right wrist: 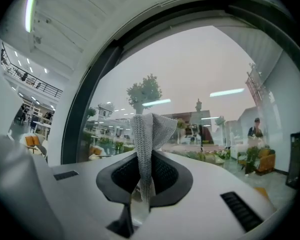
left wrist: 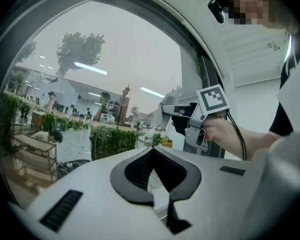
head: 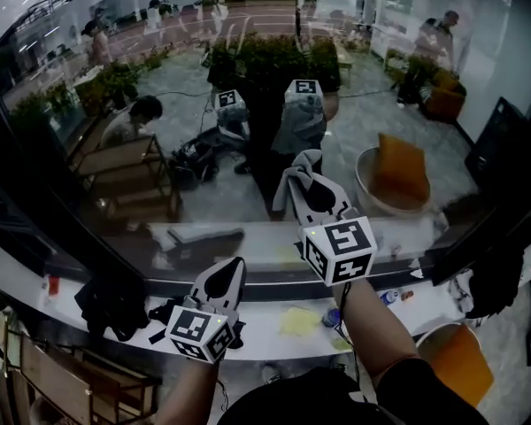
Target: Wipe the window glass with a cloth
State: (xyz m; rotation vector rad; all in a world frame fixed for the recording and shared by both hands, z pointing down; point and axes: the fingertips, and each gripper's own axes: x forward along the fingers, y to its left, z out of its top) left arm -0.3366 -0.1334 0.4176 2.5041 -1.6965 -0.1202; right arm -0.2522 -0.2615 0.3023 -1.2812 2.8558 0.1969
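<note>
The window glass [head: 159,104] fills the head view, with reflections of both grippers in it. My right gripper [head: 311,161] is raised toward the pane and is shut on a grey knitted cloth [head: 297,173]. In the right gripper view the cloth [right wrist: 149,129] stands up from between the closed jaws of the right gripper [right wrist: 144,156], in front of the glass [right wrist: 205,69]. I cannot tell if the cloth touches the pane. My left gripper [head: 235,264] hangs lower and to the left, shut on nothing. The left gripper [left wrist: 152,150] looks toward the right gripper [left wrist: 170,115] and the glass [left wrist: 100,74].
A dark curved window frame [right wrist: 87,94] borders the pane at left. Below the glass runs a white ledge [head: 265,330] with a yellow rag [head: 299,320] and a black bundle [head: 113,304] on it. An orange seat [head: 457,363] stands at lower right.
</note>
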